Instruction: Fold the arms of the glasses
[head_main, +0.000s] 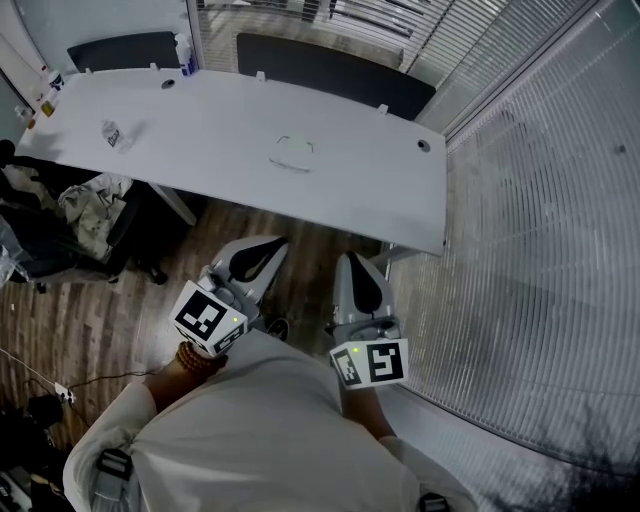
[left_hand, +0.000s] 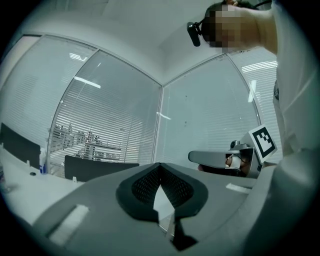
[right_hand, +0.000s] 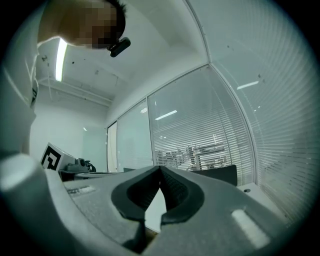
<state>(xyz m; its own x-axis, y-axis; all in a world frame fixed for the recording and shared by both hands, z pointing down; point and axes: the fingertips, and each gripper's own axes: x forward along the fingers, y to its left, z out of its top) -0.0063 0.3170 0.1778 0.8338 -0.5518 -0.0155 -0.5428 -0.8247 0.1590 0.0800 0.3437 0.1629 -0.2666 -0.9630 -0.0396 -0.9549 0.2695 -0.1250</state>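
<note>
1. Glass wall (head_main: 540, 200) with slatted blinds runs down the right side and continues behind the table.
2. White table (head_main: 220, 120) sits ahead of the person, with wood floor (head_main: 100, 320) below its near edge.
3. The person's light shirt (head_main: 260, 440) fills the bottom of the head view.
4. Two dark chair backs (head_main: 330, 72) stand along the table's far edge. A cluttered chair (head_main: 90, 210) with clothes piled on it stands at the left, beside the table's near edge.
5. Left gripper (head_main: 262, 252): jaws fully together, nothing between them. It is held over the floor, short of the table's near edge, pointing toward the table.
6. Right gripper (head_main: 355, 268): jaws also pressed together and empty. It sits just beside the left one, aimed the same way.
7. Glasses (head_main: 293, 152): pale frame lying on the tabletop around mid-table, well apart from both grippers. Too small to tell how the arms sit.
8. A small clear item (head_main: 112, 133) lies on the table's left part, and a bottle (head_main: 186, 55) stands at the far-left edge.
</note>
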